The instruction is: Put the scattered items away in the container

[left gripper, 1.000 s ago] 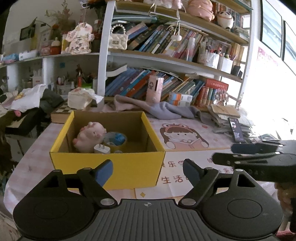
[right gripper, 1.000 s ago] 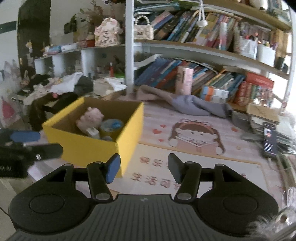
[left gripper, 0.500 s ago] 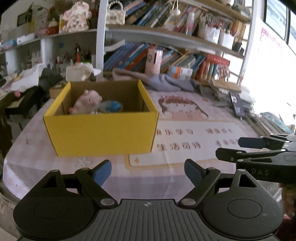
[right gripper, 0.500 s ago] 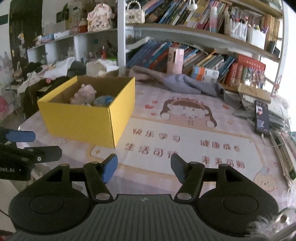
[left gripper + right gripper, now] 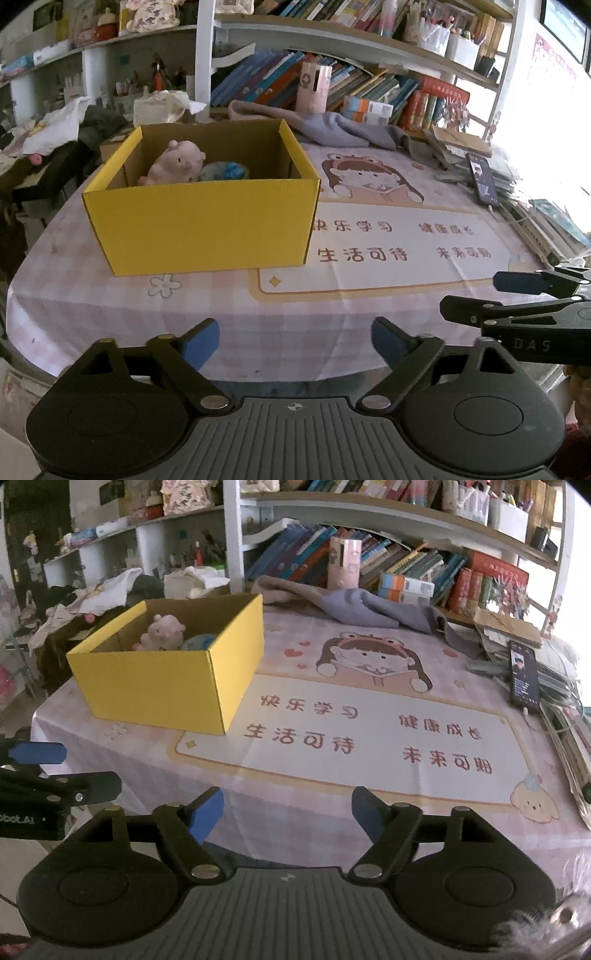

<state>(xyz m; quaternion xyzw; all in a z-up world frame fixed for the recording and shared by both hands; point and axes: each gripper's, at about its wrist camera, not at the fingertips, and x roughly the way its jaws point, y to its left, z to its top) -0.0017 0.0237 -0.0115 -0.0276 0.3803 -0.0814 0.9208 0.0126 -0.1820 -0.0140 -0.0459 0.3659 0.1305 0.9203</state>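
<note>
This is a lived-in home study or child's room. Crowded bookshelves (image 5: 369, 85) line the wall behind the desk (image 5: 92, 295), whose pink checked cover carries a cartoon mat (image 5: 369, 716). Clothes (image 5: 110, 590) pile beyond the desk's left edge.

Two wrist views, low at the table's (image 5: 92, 314) near edge, facing the shelves (image 5: 332, 509), both sharing the yellow box (image 5: 199, 225).
</note>
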